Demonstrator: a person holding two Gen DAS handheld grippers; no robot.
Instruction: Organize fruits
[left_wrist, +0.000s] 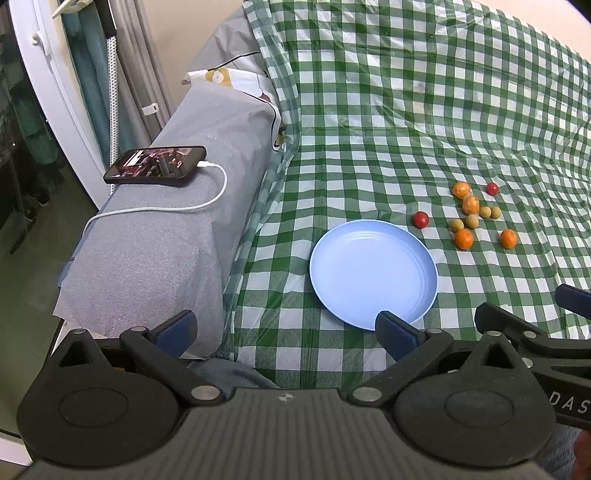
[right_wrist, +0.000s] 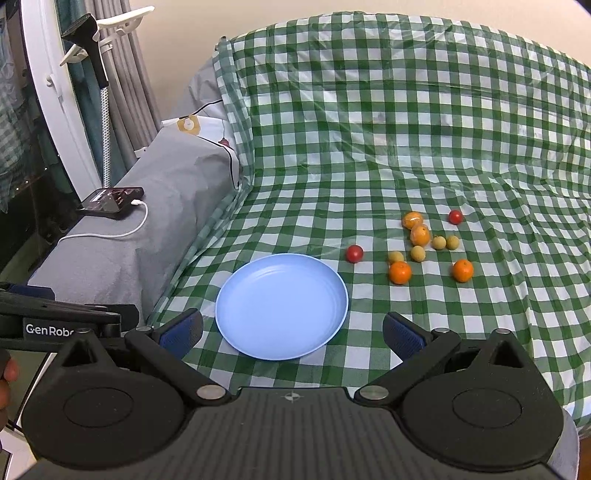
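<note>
An empty light blue plate (left_wrist: 373, 271) (right_wrist: 282, 304) lies on the green checked cloth. To its right lie loose fruits: several oranges (left_wrist: 464, 239) (right_wrist: 399, 272), two red tomatoes (left_wrist: 420, 219) (right_wrist: 354, 253) and several small yellow-green fruits (left_wrist: 471, 221) (right_wrist: 417, 253). My left gripper (left_wrist: 284, 328) is open and empty, held near the plate's near-left side. My right gripper (right_wrist: 291, 334) is open and empty, just in front of the plate's near rim. The fruits lie well beyond both grippers.
A grey-covered ledge (left_wrist: 177, 236) (right_wrist: 147, 206) runs along the left of the cloth, with a phone (left_wrist: 155, 165) (right_wrist: 110, 201) on a white charging cable. Curtains and a white door frame stand further left. The other gripper shows at each view's edge.
</note>
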